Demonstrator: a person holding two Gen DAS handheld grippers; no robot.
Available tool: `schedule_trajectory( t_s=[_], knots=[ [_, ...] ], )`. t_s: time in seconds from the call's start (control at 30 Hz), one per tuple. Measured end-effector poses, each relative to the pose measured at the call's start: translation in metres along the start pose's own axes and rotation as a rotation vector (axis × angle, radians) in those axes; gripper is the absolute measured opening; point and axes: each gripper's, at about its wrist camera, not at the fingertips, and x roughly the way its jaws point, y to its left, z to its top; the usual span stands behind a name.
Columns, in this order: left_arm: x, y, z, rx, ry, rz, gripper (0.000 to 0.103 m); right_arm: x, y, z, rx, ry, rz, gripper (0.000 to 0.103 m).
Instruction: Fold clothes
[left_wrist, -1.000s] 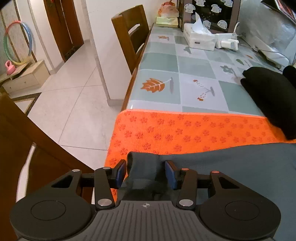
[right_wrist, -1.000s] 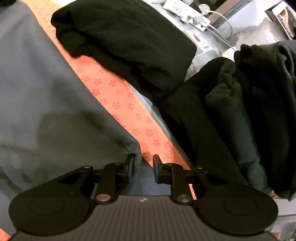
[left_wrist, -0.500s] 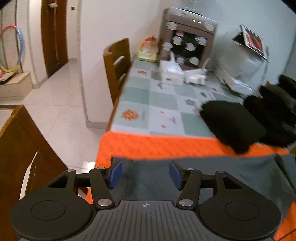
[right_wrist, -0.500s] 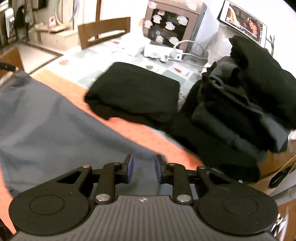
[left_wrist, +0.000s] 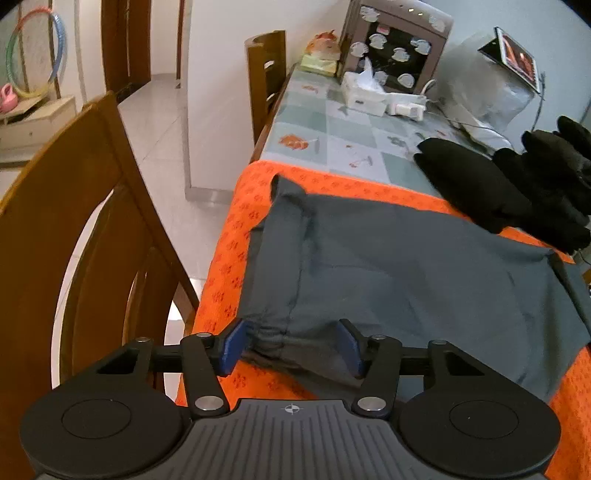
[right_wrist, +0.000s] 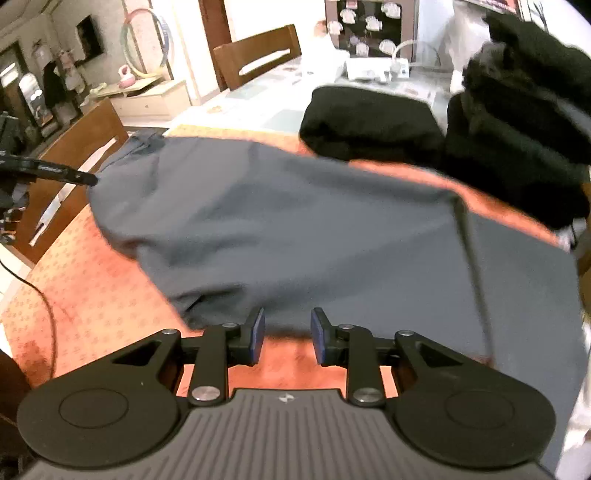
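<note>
A grey garment lies spread on the orange mat, its left side folded over in a strip. My left gripper is at the garment's near left end. The gathered hem sits between its blue pads and its jaws are closing around it. My right gripper hangs open over bare mat just short of the garment's near edge, with nothing between its pads. A black finger of the left gripper shows at the garment's far left end.
A folded black garment and a heap of dark clothes lie beyond the mat at the right. A tissue box, a power strip and an appliance stand at the table's back. A wooden chair stands close on the left.
Both grippers have let go of the grey cloth at its far edge and drawn back to the near side. The left now brackets the near hem; the right has rolled and widened.
</note>
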Motion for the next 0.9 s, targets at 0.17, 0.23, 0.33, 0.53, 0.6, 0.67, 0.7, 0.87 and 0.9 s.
schedule_trajectory(
  t_s=[0.17, 0.23, 0.33, 0.53, 0.6, 0.67, 0.7, 0.87, 0.9],
  knots=[
    [0.016, -0.006, 0.002, 0.078, -0.015, 0.057, 0.031, 0.002, 0.026, -0.019, 0.039, -0.01, -0.005, 0.031],
    [0.028, -0.008, 0.006, 0.103, -0.005, 0.073, 0.031, 0.004, 0.035, -0.024, 0.052, -0.023, 0.006, 0.031],
    [0.046, -0.012, 0.011, 0.151, 0.015, 0.104, 0.033, 0.01, 0.044, -0.029, 0.078, -0.046, 0.023, 0.031],
    [0.035, -0.017, 0.016, 0.132, -0.03, 0.113, 0.035, 0.035, 0.051, -0.039, 0.205, -0.088, 0.064, 0.035],
    [0.017, -0.02, 0.016, 0.119, -0.1, 0.09, 0.035, 0.043, 0.05, -0.039, 0.249, -0.108, 0.087, 0.041],
    [0.002, -0.024, 0.015, 0.113, -0.162, 0.065, 0.038, 0.05, 0.048, -0.037, 0.28, -0.134, 0.125, 0.054],
    [-0.004, -0.027, 0.015, 0.116, -0.185, 0.053, 0.038, 0.055, 0.047, -0.036, 0.294, -0.14, 0.142, 0.057],
    [0.003, -0.057, 0.015, 0.227, -0.183, -0.067, 0.041, 0.083, 0.038, -0.033, 0.357, -0.12, 0.165, 0.063],
    [0.009, -0.064, 0.014, 0.252, -0.162, -0.091, 0.041, 0.087, 0.037, -0.033, 0.363, -0.125, 0.149, 0.063]
  ],
)
